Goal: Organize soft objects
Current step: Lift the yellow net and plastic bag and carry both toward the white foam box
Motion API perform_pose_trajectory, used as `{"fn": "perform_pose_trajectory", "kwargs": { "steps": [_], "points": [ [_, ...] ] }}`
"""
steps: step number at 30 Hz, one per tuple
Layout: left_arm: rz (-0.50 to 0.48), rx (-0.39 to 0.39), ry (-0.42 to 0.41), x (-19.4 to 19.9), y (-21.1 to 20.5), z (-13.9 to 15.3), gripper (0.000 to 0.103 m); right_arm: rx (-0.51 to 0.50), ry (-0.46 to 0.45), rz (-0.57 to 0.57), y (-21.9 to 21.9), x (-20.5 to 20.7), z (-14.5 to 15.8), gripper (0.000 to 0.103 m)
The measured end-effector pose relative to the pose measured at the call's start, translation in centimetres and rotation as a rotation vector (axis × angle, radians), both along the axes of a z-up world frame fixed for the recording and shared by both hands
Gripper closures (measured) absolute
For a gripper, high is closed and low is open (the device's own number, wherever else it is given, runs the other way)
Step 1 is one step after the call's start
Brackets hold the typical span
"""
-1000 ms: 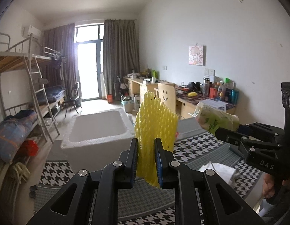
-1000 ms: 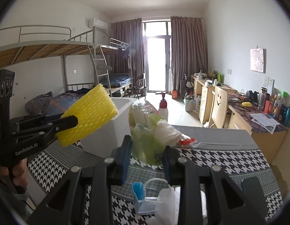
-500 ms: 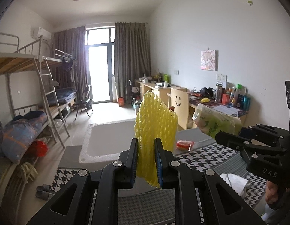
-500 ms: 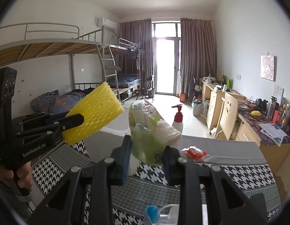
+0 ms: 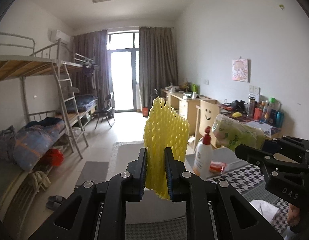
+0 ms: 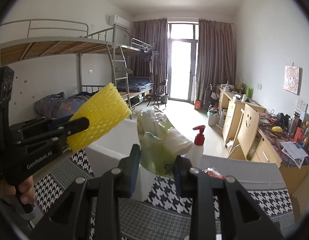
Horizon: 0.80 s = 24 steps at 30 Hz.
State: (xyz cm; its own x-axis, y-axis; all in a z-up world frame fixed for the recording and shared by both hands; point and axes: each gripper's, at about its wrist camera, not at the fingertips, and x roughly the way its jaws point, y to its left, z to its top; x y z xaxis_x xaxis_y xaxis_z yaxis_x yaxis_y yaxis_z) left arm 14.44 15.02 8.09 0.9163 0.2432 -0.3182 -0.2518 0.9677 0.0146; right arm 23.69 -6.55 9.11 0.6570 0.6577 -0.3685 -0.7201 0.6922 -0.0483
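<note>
My left tool [image 5: 155,170] pinches the yellow foam net [image 5: 166,138] at centre frame (it stands upright above the white bin [image 5: 124,160]). My right tool [image 6: 156,164] clamps a green plastic bag [image 6: 156,140], lower centre, above the houndstooth surface [image 6: 264,198], a red-capped pump bottle [image 6: 198,146] just behind.

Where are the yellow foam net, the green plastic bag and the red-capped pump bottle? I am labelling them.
yellow foam net [image 5: 166,138], left wrist view, middle of its mesh.
green plastic bag [image 6: 158,152], right wrist view, its green lower body.
pump bottle [image 5: 201,160], left wrist view, its white body.
</note>
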Motion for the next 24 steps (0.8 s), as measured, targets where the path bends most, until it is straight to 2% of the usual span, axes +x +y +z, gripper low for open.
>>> {"fn": "perform_pose_trajectory", "kwargs": {
  "steps": [8, 24],
  "points": [
    [0.111, 0.013, 0.02, 1.8, 1.2, -0.5, 0.084, -0.011, 0.008, 0.01, 1.5, 1.3, 0.3, 0.068],
    [0.162, -0.018, 0.068, 4.6, 3.3, -0.4, 0.084, -0.043, 0.038, 0.04, 5.0, 3.2, 0.4, 0.068]
  ]
}}
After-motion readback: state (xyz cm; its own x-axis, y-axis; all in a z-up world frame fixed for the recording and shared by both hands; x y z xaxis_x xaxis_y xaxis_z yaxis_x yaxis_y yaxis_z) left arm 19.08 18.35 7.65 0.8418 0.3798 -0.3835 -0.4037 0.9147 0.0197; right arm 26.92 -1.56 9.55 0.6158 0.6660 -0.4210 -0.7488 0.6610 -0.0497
